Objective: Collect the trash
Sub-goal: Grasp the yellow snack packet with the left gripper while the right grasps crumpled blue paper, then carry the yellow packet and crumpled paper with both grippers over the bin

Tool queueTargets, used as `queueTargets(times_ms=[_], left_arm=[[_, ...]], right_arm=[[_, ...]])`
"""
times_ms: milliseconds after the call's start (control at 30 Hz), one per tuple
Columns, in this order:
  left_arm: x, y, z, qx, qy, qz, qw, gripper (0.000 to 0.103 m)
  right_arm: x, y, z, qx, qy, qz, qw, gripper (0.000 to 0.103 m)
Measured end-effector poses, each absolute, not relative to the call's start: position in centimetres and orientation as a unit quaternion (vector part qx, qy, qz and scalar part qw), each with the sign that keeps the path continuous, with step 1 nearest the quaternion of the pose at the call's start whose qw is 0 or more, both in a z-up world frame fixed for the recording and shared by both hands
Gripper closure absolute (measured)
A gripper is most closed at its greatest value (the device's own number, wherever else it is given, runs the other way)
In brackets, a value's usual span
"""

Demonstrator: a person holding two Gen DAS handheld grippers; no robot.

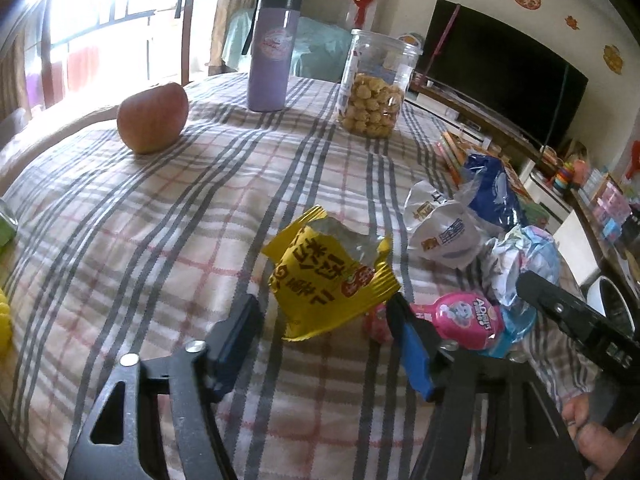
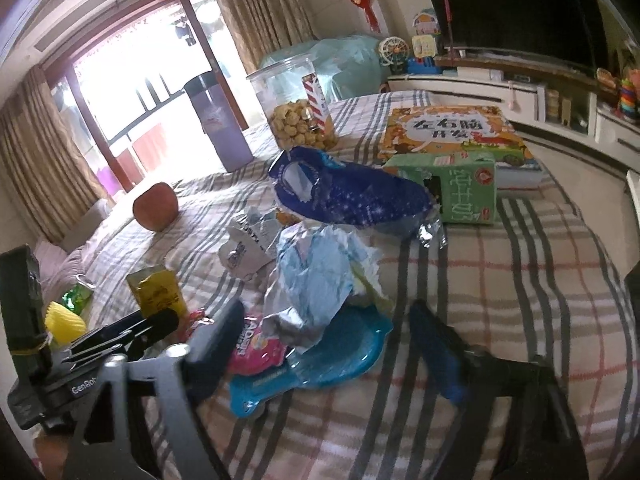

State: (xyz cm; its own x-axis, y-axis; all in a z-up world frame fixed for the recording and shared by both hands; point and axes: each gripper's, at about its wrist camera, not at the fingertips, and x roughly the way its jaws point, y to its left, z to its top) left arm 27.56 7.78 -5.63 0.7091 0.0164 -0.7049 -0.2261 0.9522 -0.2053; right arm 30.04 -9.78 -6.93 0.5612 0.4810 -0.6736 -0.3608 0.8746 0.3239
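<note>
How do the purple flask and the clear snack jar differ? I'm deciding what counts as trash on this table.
The purple flask is opaque, so its contents are hidden; the clear snack jar shows round yellow snacks filling its lower part. The flask is slimmer with a dark lid and a strap; the jar is wider with a clear lid. Both stand upright on the plaid tablecloth, apart from the crumpled wrappers.

The pink packet (image 1: 466, 318) just right of the left claw (image 1: 320, 316) reads "AD" above smaller blurred letters. "GenRo" stands on the black device body (image 2: 60, 390) left of the right claw (image 2: 324, 334). Beyond that claw, the orange book (image 2: 448, 132) shows "左右脑开发"; the yellow wrapper (image 1: 324, 276) carries Chinese print I cannot read.
</note>
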Motion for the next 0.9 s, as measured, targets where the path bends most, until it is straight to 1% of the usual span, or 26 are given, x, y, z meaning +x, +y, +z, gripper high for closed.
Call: queueTargets(times_ms=[33,67,100,133,167,267,333,567,900], left_arm=[[27.7,7.7,-5.7,-0.14,0.378,0.061,0.913,0.059],[27.8,7.7,-5.8,-0.14,0.38,0.057,0.913,0.071],[27.9,7.6,-5.9,-0.142,0.382,0.052,0.912,0.075],[28.0,7.5,-5.9,-0.143,0.383,0.048,0.911,0.076],[27.8,7.4,-5.8,-0.141,0.38,0.047,0.913,0.084],[27.5,7.2,-5.4,-0.143,0.375,0.039,0.915,0.095],[27.0,6.9,-5.0,-0.143,0.369,0.033,0.918,0.097],[24.7,5.0,-3.4,-0.143,0.347,0.003,0.927,0.099],[23.7,-0.3,-3.3,-0.123,0.359,-0.062,0.923,0.099]], right_arm=[[30.1,-9.8,-6.9,0.074,0.403,0.239,0.88,0.048],[30.1,-9.8,-7.0,0.074,0.404,0.241,0.879,0.06],[30.0,-9.9,-6.9,0.074,0.403,0.243,0.879,0.071],[30.0,-9.9,-6.9,0.074,0.402,0.245,0.879,0.076],[29.8,-10.0,-6.8,0.075,0.399,0.247,0.88,0.077],[29.2,-10.4,-6.4,0.085,0.391,0.259,0.879,0.08],[28.7,-11.0,-5.9,0.09,0.383,0.263,0.881,0.08],[27.2,-13.4,-4.8,0.105,0.37,0.264,0.885,0.082],[25.0,-17.6,-4.7,0.12,0.374,0.243,0.887,0.082]])
